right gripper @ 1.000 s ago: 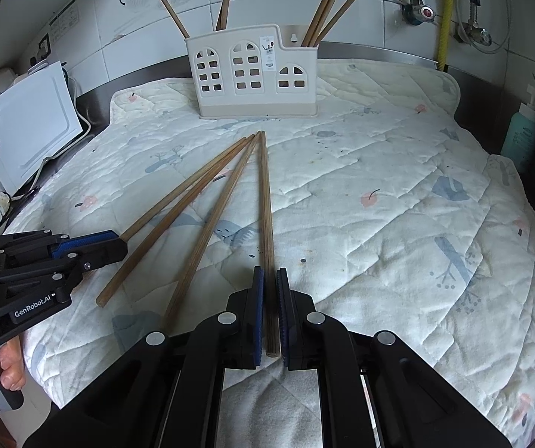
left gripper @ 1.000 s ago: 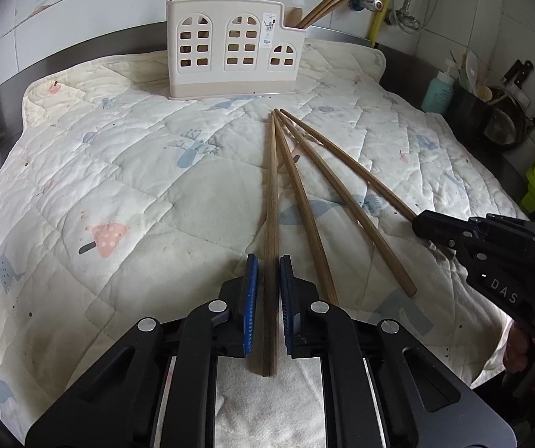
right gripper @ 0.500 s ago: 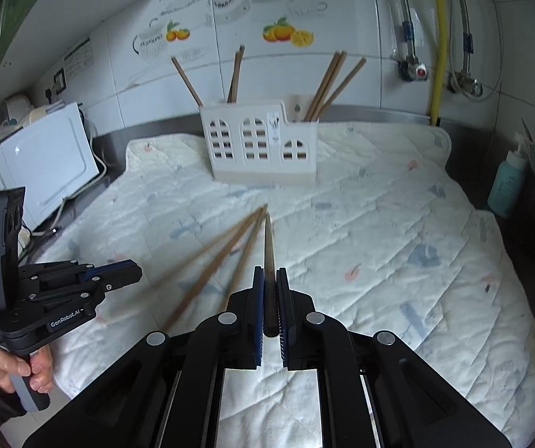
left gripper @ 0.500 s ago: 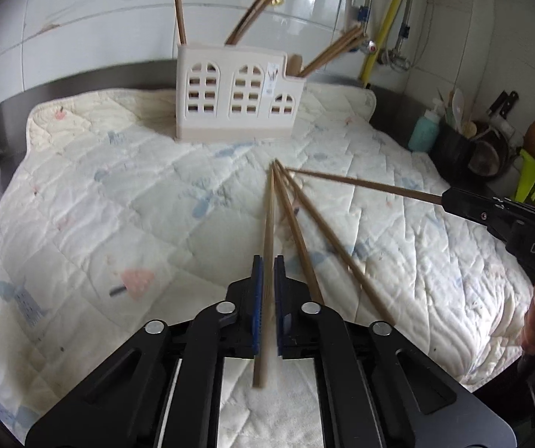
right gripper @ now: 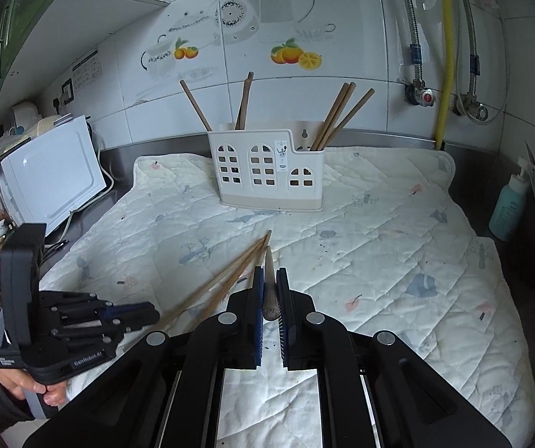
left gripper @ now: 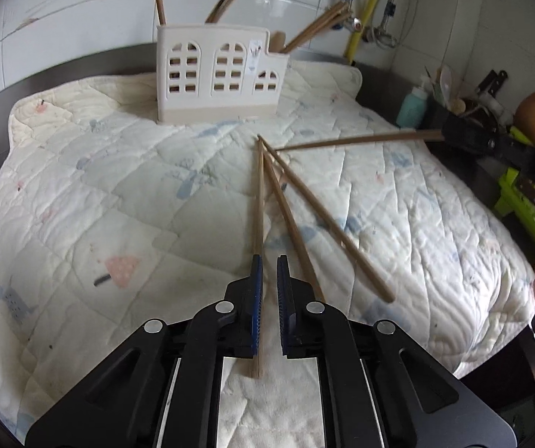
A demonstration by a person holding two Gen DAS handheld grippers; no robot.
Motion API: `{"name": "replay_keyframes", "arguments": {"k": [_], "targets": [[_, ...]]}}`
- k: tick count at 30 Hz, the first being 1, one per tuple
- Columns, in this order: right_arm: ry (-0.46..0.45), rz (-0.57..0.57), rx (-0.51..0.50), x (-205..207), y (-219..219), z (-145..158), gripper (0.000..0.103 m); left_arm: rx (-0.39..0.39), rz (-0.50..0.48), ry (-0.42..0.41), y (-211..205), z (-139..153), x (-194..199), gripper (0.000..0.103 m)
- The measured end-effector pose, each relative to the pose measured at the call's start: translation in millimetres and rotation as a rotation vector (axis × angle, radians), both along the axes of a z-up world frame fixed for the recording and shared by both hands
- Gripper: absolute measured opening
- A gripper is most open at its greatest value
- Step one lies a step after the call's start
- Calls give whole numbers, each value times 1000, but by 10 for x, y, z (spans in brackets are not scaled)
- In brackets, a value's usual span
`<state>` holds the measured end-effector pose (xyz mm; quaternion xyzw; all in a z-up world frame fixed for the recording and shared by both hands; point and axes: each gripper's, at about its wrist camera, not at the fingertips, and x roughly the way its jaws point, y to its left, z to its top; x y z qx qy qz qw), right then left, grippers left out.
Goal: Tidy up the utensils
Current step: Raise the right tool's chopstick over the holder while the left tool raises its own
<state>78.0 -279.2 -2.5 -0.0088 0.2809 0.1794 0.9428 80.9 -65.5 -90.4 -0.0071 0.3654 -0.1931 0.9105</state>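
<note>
My left gripper (left gripper: 270, 261) hovers low over the quilted mat (left gripper: 80, 186), its jaws opening a crack. A wooden chopstick (left gripper: 258, 205) runs between them against the left pad, with a sliver of gap to the right pad. Two more chopsticks (left gripper: 297, 231) lie beside it, fanned from one point. My right gripper (right gripper: 270, 272) is shut on another chopstick (right gripper: 269, 291), raised off the mat; the left wrist view shows this gripper (left gripper: 447, 135) and its chopstick (left gripper: 357, 141) at the right. The white holder (right gripper: 263, 171) stands at the back with several chopsticks in it. The right wrist view catches the left gripper (right gripper: 151, 311) at lower left.
A white microwave (right gripper: 50, 179) sits left of the mat. A teal bottle (right gripper: 506, 205) and a dark pot of utensils stand at the right edge, with a green rack (left gripper: 518, 194) nearer. A person's hand (right gripper: 24, 380) holds the left gripper's handle. Steel counter rims the mat.
The right gripper rose with its chopstick, whose rear end left the mat and swung out to the right. The left jaws narrowed around their chopstick, which now sits against the left pad.
</note>
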Motion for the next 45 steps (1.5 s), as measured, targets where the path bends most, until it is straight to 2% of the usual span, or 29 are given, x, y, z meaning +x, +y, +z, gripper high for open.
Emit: {"name": "replay_keyframes", "arguments": {"k": [1, 3, 8, 11, 14, 17, 22, 31, 38, 45], "targets": [[0, 0, 1, 0, -4, 1, 7, 6, 1, 16, -8, -45, 12, 8], [-3, 1, -3, -4, -1, 3, 7, 22, 4, 29, -13, -108, 23, 17], [-9, 2, -6, -11, 3, 15, 7, 29, 21, 42, 1, -181, 34, 21], [-10, 3, -8, -11, 11, 13, 7, 48, 16, 31, -31, -190, 27, 20], [-11, 4, -8, -13, 10, 16, 7, 49, 34, 34, -25, -184, 58, 8], [-20, 6, -8, -17, 12, 58, 7, 32, 48, 30, 15, -147, 77, 6], [-45, 19, 0, -3, -1, 202, 7, 33, 57, -76, 44, 147, 6, 5], [-99, 49, 21, 147, -5, 599, 7, -28, 89, -230, 177, 627, 133, 5], [-122, 77, 5, 384, 67, 932, 7, -31, 73, -246, 189, 830, 312, 5], [-170, 83, -34, 701, 123, 1412, 7, -46, 62, -290, 298, 1253, 492, 5]]}}
